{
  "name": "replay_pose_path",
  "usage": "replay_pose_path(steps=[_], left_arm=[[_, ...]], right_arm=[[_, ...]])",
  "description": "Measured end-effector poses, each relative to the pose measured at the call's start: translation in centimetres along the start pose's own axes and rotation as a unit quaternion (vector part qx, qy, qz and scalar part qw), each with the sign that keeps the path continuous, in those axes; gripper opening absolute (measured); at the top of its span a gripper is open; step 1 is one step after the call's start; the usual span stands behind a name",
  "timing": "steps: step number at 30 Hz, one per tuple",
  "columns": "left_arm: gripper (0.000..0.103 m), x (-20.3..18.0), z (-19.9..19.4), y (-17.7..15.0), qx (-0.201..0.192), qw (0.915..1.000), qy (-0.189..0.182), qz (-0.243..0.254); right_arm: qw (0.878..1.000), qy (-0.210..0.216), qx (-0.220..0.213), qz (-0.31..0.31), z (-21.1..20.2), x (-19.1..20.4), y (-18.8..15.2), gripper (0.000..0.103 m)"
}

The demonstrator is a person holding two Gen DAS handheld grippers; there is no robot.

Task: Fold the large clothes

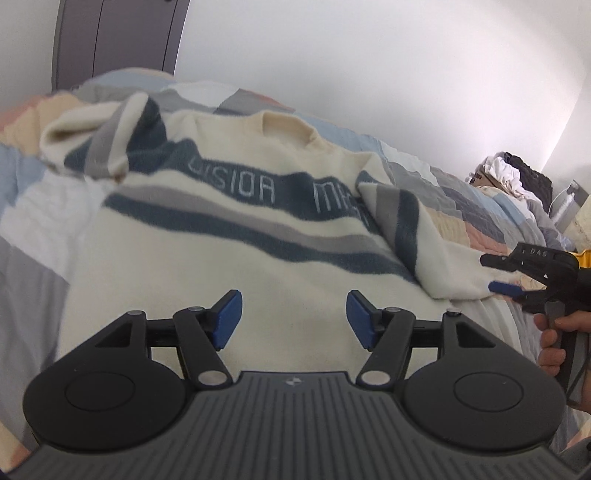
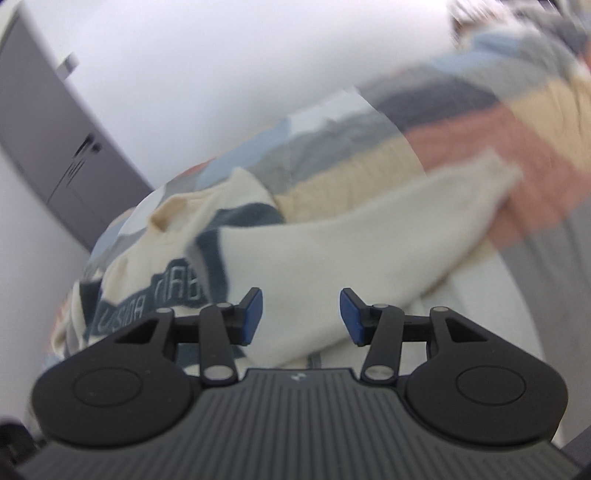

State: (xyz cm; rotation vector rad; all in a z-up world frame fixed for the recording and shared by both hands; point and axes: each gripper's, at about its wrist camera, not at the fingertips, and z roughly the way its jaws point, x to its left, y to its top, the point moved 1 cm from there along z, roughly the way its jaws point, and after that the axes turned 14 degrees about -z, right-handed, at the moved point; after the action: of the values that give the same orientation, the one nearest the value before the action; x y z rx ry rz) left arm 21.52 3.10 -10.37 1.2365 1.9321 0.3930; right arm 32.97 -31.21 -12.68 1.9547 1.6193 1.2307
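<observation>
A cream sweater [image 1: 207,254] with blue and grey stripes and white lettering lies spread front-up on the bed. Its left sleeve [image 1: 110,140] is bunched near the shoulder. Its right sleeve [image 1: 436,254] lies folded down along the body. My left gripper [image 1: 293,319] is open and empty above the sweater's lower body. My right gripper [image 1: 506,275] shows at the right edge, open, its fingers at the right sleeve's cuff. In the blurred right wrist view the right gripper [image 2: 301,317] is open over the cream sleeve [image 2: 369,236], with the lettered chest [image 2: 147,299] to the left.
A patchwork quilt [image 1: 461,206] in grey, blue, peach and tan covers the bed. A pile of white and dark clothes [image 1: 513,173] lies at the far right. A grey wardrobe [image 1: 118,33] stands by the white wall behind.
</observation>
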Motion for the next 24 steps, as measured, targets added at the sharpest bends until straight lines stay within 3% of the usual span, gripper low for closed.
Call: replay_pose_path(steps=[1, 2, 8, 10, 12, 14, 16, 18, 19, 21, 24], left_arm=[[0.068, 0.4, 0.4, -0.1, 0.005, 1.0000, 0.001, -0.006], [0.068, 0.7, 0.9, -0.2, 0.012, 0.9999, 0.002, -0.011], [0.068, 1.7, 2.7, -0.6, 0.042, 0.9987, -0.009, -0.027], [0.068, 1.8, 3.2, -0.6, 0.051, 0.9979, -0.016, -0.036], [0.068, 2.0, 3.7, -0.8, 0.052, 0.9979, -0.016, -0.036], [0.068, 2.1, 4.2, -0.9, 0.051, 0.9982, -0.010, -0.031], [0.068, 2.3, 4.7, -0.9, 0.052, 0.9979, -0.007, -0.036], [0.068, 2.5, 5.0, -0.9, 0.052, 0.9976, -0.009, -0.044], [0.068, 2.5, 5.1, -0.8, 0.051, 0.9977, -0.009, -0.044], [0.068, 2.5, 5.2, -0.8, 0.048, 0.9980, -0.007, -0.041], [0.068, 2.7, 5.2, -0.7, 0.046, 0.9978, -0.007, -0.048]], right_arm=[[0.999, 0.004, 0.001, 0.035, 0.4, -0.9, -0.1, 0.085], [0.997, 0.004, -0.003, 0.072, 0.7, -1.9, -0.2, 0.091], [0.982, -0.029, 0.006, 0.187, 3.1, -6.9, -0.9, 0.088], [0.978, -0.018, -0.005, 0.207, 3.6, -8.0, -1.0, 0.088], [0.980, -0.015, -0.019, 0.198, 3.9, -8.5, -0.6, 0.088], [0.988, -0.028, -0.033, 0.151, 4.4, -8.3, 0.2, 0.087], [0.991, -0.054, -0.047, 0.112, 5.0, -8.6, 0.9, 0.078], [0.989, -0.067, -0.055, 0.118, 5.8, -9.3, 1.3, 0.067], [0.989, -0.082, -0.057, 0.109, 6.3, -9.3, 1.6, 0.046], [0.991, -0.105, -0.042, 0.067, 7.7, -9.2, 2.7, 0.019], [0.993, -0.100, -0.063, 0.017, 7.8, -9.1, 4.5, 0.013]])
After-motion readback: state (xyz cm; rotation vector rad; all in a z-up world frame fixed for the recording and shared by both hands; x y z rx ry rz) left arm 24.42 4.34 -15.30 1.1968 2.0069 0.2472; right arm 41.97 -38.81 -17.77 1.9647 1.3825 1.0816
